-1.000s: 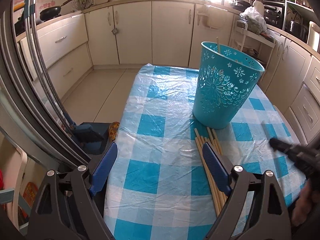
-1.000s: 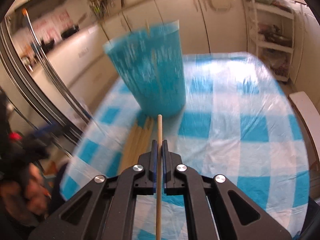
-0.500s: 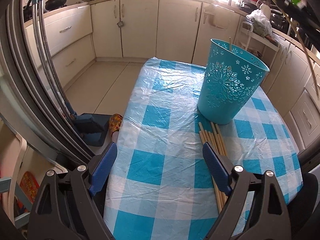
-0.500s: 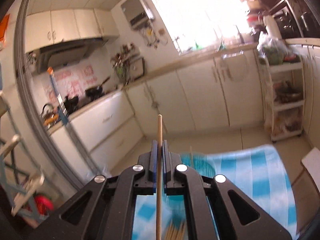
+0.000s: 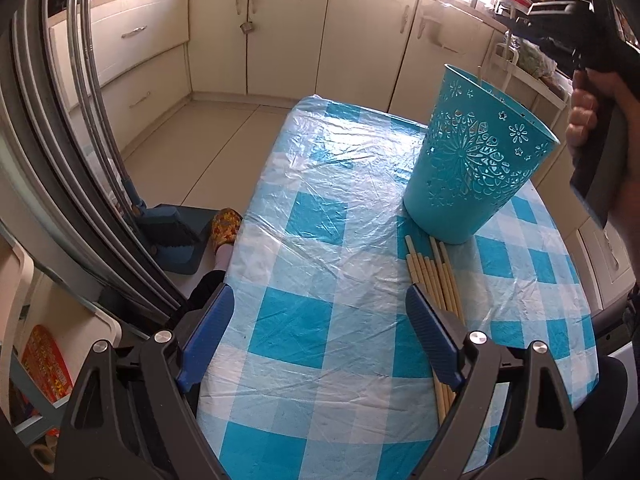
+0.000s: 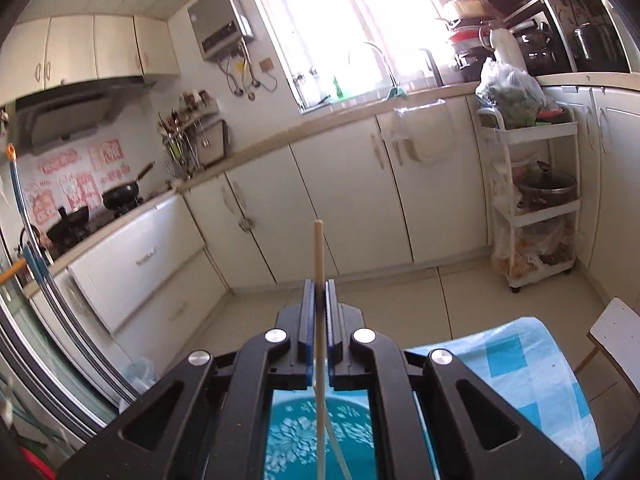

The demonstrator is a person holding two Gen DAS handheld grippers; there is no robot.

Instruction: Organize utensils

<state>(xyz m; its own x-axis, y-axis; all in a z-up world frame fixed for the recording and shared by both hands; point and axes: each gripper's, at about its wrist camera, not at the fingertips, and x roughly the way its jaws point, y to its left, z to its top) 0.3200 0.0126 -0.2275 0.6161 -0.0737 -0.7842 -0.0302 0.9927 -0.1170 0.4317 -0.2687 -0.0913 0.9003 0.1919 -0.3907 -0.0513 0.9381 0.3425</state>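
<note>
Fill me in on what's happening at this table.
A person is sorting chopsticks into the teal basket. The right gripper has its jaws shut on one chopstick, held upright above the basket, which already holds at least one stick. The left gripper hangs open and empty over the checked table. A bundle of chopsticks lies on the table against the basket's base.

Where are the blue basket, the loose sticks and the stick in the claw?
Basket (image 5: 476, 168): left wrist view, patterned wall.
Sticks (image 5: 434, 276): left wrist view, mid-bundle.
Held stick (image 6: 318, 256): right wrist view, upper shaft.
</note>
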